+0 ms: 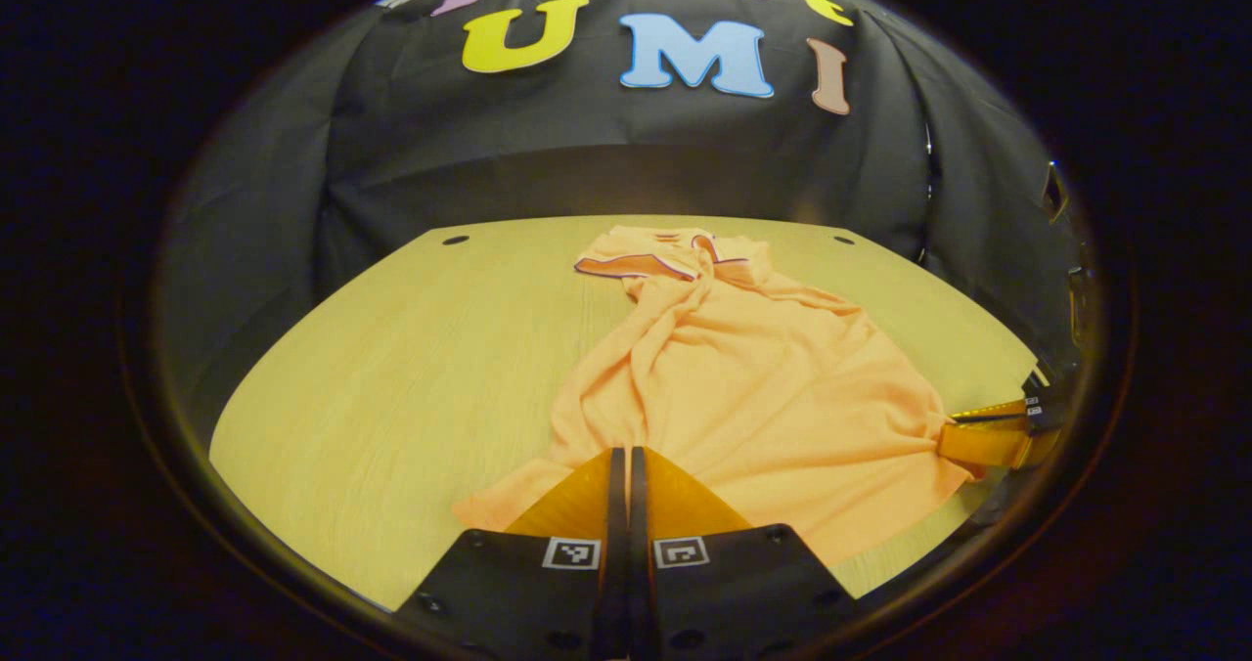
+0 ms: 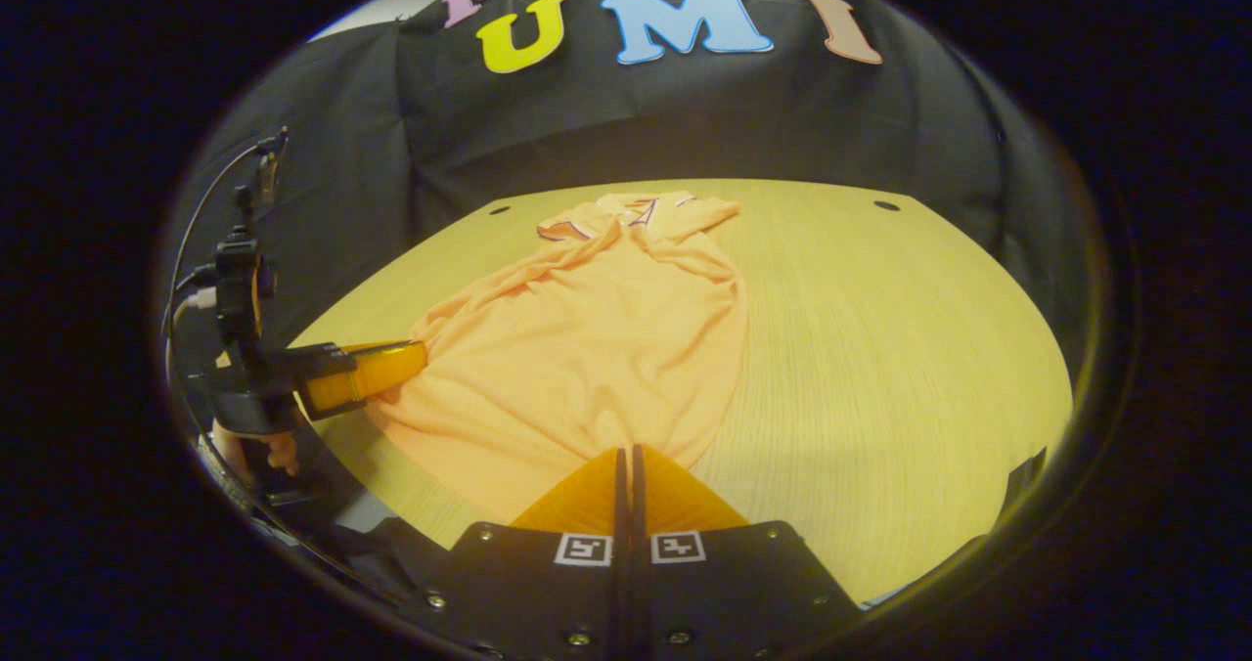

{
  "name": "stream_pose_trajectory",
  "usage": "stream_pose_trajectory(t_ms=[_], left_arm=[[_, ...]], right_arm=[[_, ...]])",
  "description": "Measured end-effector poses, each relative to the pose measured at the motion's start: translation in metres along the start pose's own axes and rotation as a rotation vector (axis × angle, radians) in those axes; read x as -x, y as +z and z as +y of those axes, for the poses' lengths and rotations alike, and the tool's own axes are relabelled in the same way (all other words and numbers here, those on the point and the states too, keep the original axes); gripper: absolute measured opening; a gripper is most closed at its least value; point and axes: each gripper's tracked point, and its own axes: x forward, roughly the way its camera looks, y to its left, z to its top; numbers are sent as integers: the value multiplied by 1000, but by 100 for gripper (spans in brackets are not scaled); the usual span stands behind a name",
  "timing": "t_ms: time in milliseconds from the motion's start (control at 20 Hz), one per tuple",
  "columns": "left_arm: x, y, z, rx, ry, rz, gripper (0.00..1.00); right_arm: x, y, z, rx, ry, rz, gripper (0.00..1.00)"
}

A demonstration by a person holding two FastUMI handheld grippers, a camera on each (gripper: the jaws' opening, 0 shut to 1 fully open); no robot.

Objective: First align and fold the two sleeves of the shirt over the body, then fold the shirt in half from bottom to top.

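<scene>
Orange shirt [image 1: 743, 377] lies rumpled on the wooden table [image 1: 391, 368], collar toward the far edge, hem toward the grippers. Left gripper [image 1: 624, 461]: fingers pressed together, pinching the hem's fabric at its near edge. Right gripper [image 2: 624, 458]: fingers likewise together, clamped on the hem at the shirt's other near corner. Cloth bunches into folds at each pinch. A hand [image 2: 264, 451] holds the left gripper.
</scene>
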Motion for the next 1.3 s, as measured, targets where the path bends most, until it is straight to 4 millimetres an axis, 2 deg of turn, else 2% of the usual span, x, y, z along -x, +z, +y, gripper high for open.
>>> stream_pose_trajectory(t_ms=[150,350,600,950,1300], left_arm=[[0,13,1,14,-10,-6,6],[4,56,-3,7,-27,-62,6],[-10,109,-9,-31,-33,-111,6],[-64,167,-8,-71,-15,-128,7],[-144,222,-14,-137,-7,-146,5]], right_arm=[[5,20,1,15,-3,-22,0],[10,57,4,47,-5,-67,0],[5,105,1,91,-20,-106,0],[-25,180,-19,105,-51,-150,0],[-85,253,-59,86,-102,-189,0]])
